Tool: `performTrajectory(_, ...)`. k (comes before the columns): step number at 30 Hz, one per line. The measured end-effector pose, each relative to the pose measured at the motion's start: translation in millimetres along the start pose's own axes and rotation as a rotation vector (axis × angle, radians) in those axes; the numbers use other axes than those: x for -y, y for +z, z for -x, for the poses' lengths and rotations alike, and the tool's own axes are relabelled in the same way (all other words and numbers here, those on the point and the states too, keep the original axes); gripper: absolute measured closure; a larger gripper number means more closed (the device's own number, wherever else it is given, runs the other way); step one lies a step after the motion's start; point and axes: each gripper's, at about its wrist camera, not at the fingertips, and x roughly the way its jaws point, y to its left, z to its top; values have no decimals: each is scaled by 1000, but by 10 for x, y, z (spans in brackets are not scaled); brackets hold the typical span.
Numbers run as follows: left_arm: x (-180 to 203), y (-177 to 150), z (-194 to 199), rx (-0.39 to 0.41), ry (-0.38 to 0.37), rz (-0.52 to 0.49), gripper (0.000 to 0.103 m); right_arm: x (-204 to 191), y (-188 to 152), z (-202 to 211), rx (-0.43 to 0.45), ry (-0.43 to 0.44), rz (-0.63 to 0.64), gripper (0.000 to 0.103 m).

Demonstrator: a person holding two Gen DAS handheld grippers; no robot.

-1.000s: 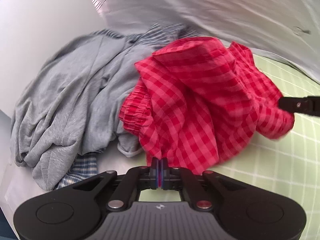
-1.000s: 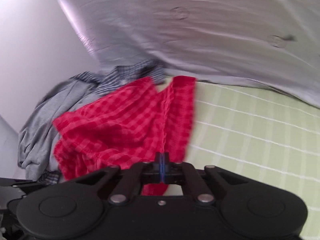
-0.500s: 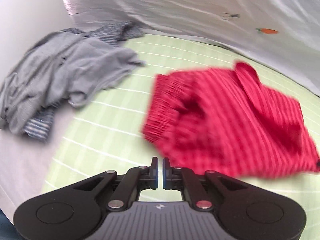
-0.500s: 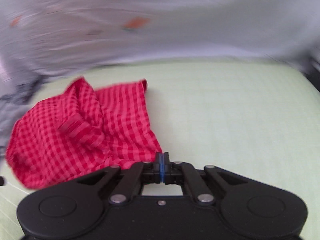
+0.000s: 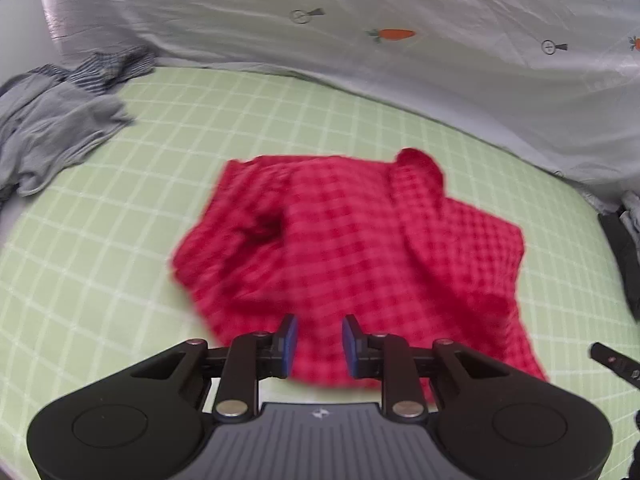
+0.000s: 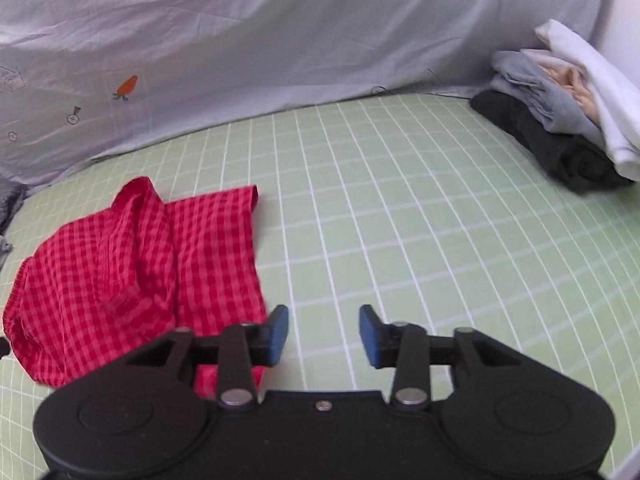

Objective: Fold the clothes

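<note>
Two grippers, both empty now, and that's the big change: a second ago each one had its jaws pinched on the red gingham cloth shorts, hauling them off the pile. Now the shorts are dropped on the pale green grid-patterned bed sheet, roughly in the middle, rumpled and bunched with one leg humped up. So I read this as the spread-out stage: the garment is on the working patch but not flat, and certainly not folded.

Going big to small. One grey-lilac duvet with little carrot prints is banked along the far edge of the bed. One loose heap of grey and blue-striped clothes sits far left, well apart from the shorts; I can't count the items in it. One stack of folded garments sits at the far right in the right wrist view, and I make out about four layers: black, grey, something peachy, white.

My left gripper hangs over the near hem of the shorts, jaws spread. My right gripper has its jaws spread wider, over bare sheet just beside the shorts' right edge.

Next I'd want to flatten that humped leg, though motion blur hides exactly how the layers overlap.
</note>
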Motion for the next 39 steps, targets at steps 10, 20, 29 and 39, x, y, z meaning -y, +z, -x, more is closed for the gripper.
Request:
performTrajectory(10, 445, 399, -586, -99, 0, -8, 59, -275, 467, -870, -52, 68, 161, 10)
performTrajectory(20, 628, 663, -1048, -125, -29, -44, 50, -581, 767, -1439, -74, 137, 279, 0)
performTrajectory(29, 835, 759, -1424, -177, -25, -97, 66, -781, 951, -1795, -104, 205, 331, 32)
performTrajectory(39, 834, 704, -1399, -153, -13, -116, 102, -775, 826, -1727, -76, 239, 343, 98)
